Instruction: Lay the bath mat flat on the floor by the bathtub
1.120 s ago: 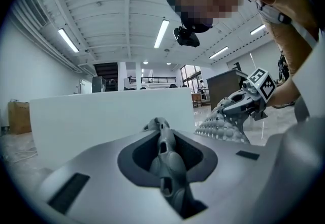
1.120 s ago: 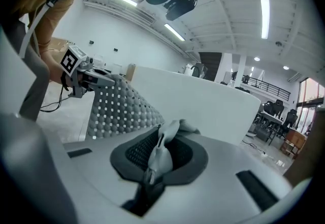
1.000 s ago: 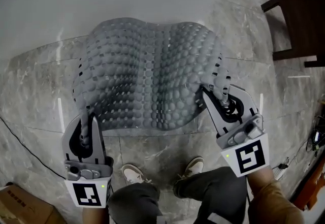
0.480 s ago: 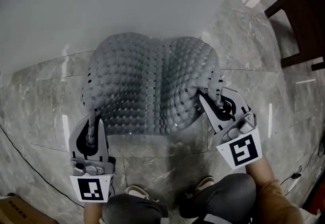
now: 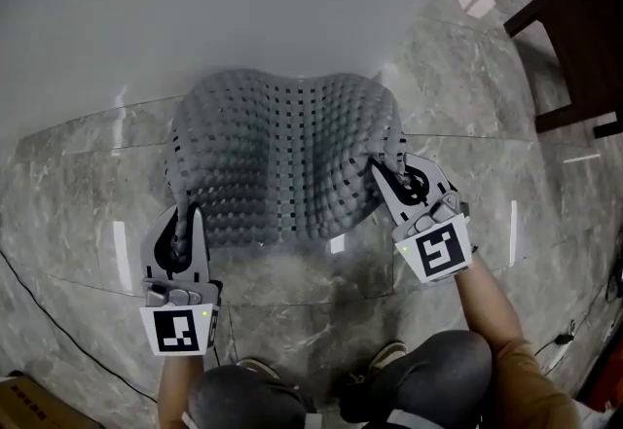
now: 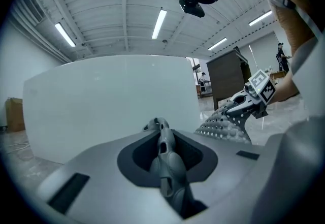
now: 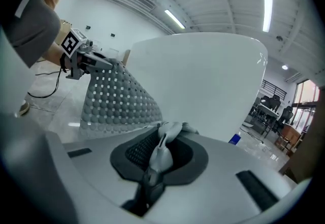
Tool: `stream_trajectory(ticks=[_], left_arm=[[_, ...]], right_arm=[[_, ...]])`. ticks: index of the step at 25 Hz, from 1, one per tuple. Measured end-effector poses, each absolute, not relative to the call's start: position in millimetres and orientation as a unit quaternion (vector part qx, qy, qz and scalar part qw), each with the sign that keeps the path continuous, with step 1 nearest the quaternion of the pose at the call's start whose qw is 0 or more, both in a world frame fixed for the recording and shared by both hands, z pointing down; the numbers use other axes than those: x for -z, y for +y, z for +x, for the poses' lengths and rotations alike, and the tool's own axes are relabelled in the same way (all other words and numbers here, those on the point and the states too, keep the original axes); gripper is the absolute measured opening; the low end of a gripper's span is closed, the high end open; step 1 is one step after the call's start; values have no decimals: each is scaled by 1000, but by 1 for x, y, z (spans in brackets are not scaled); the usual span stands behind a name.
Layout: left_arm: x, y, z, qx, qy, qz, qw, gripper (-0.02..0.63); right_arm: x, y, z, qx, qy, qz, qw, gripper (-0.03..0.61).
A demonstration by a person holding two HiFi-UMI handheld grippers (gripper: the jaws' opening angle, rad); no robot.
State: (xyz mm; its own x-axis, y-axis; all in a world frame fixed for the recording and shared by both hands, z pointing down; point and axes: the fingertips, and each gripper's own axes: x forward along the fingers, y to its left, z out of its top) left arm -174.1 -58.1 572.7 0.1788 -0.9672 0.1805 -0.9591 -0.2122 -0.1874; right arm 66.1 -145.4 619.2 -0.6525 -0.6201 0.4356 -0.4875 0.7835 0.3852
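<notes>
1. Where the left gripper (image 6: 161,139) closes, its jaws stand narrow with a fold of the grey, bumpy, hole-punched rubber bath mat (image 5: 282,160) pinched between them. The fold fills the slot, so the grip looks firm.
2. The right gripper (image 7: 161,141) is likewise almost closed, on the mat's other near corner, with a pale crumpled edge clamped between its pads.
3. Held by these two corners, the mat spans the gap between the grippers and humps upward through its middle. Its far edge lies close against the foot of the white, smooth-walled bathtub (image 5: 243,9) and seems to rest on the ground there.
4. Corner grips probably serve to keep the sheet spread wide and square to the tub, so the far edge can settle first while the near edge is carried.
5. Beneath it lies the glossy, grey-veined marble tile floor (image 5: 78,174). The person's dark-trousered knees (image 5: 428,369) are just behind the mat's near edge, and a dark wooden piece of furniture (image 5: 574,48) stands well apart at the right.
6. By the look of it the task is partway done. Lowering both corners while drawing them away from the tub would flatten the hump.
</notes>
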Motion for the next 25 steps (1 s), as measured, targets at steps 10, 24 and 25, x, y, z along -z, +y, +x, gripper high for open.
stream_trajectory(ticks=[10, 24, 25], left_arm=[[-608, -79, -181, 178, 630, -756, 22, 55], [-642, -68, -189, 286, 612, -733, 81, 80], [-642, -68, -183, 296, 605, -733, 91, 80]], right_arm=[[-684, -173, 84, 74, -888, 333, 308, 40], [-767, -149, 133, -104, -855, 358, 361, 58], [-769, -149, 134, -108, -852, 359, 364, 60]])
